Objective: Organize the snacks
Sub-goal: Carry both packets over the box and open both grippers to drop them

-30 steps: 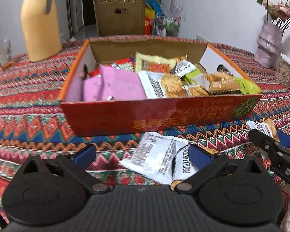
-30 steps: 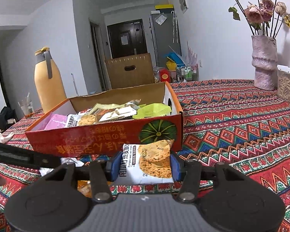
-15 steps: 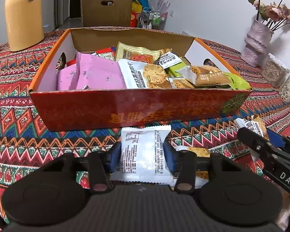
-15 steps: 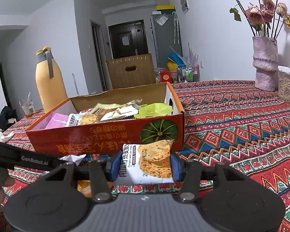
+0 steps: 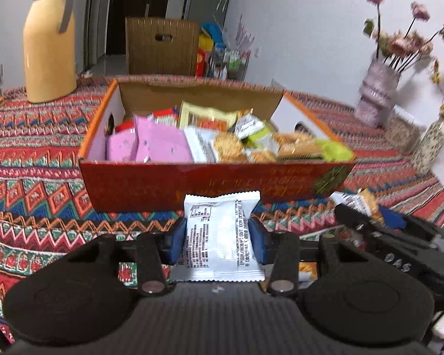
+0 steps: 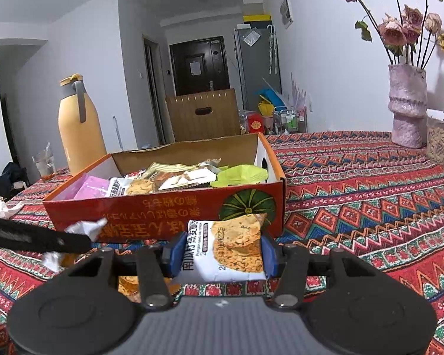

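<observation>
We hold one snack in each claw, both lifted just in front of the near wall of the red box (image 5: 168, 183), because that open box is where the loose snacks belong. Our left claw (image 5: 218, 238) is clamped on a white packet (image 5: 220, 230), printed back facing up, pinched across its width so that its top edge stands free above the blue pads (image 5: 176, 241). Our right claw (image 6: 220, 254) grips a biscuit packet (image 6: 231, 248) the same way, picture side up, in front of the pumpkin print at the box's right end.

The box sits toward the middle of the counter (image 6: 355, 177), which is covered by a patterned cloth, and it is already crowded: pink packets (image 5: 159, 145) at its left end, biscuits in the middle, a green wrapper (image 5: 334, 151) at its right end. Gripping each packet by its sides leaves it level, which we judge suits carrying it over the wall and dropping it flat on the pile.

A few more wrappers seem to lie on the cloth near the counter's front edge, partly hidden by the claws, so the sorting is probably not finished.
</observation>
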`<state>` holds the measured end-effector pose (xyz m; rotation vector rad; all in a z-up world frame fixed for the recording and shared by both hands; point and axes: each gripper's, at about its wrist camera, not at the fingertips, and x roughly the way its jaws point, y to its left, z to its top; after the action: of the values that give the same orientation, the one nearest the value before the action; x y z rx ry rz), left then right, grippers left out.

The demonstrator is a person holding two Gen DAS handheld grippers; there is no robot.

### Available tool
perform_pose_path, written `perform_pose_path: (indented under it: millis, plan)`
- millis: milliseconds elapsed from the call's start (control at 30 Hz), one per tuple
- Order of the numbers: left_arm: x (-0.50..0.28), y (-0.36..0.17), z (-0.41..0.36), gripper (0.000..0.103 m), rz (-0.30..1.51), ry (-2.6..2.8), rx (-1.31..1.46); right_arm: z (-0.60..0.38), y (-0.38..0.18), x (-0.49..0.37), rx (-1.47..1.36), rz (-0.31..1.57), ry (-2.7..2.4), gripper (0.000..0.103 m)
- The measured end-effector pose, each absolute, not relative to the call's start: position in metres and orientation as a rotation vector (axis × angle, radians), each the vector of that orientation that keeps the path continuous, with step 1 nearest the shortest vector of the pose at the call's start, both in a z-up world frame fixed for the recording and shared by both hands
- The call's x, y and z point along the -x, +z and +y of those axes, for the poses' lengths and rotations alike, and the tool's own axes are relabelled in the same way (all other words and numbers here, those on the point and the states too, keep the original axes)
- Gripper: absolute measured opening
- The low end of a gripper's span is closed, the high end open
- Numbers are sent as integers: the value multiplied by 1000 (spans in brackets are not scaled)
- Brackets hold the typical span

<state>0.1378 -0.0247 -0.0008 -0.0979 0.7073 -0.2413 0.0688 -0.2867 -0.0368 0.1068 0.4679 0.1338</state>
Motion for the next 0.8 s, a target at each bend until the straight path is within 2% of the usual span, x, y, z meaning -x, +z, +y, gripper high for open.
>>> perform_pose_path:
  millis: [367,800]
  plan:
    - [-133,43,-22,45,556,-227,130,-284,1,-66,-95,373,152,51]
    - [-165,70,-23,45,456,-157,147,-268,35,-118,-65,325,148,51]
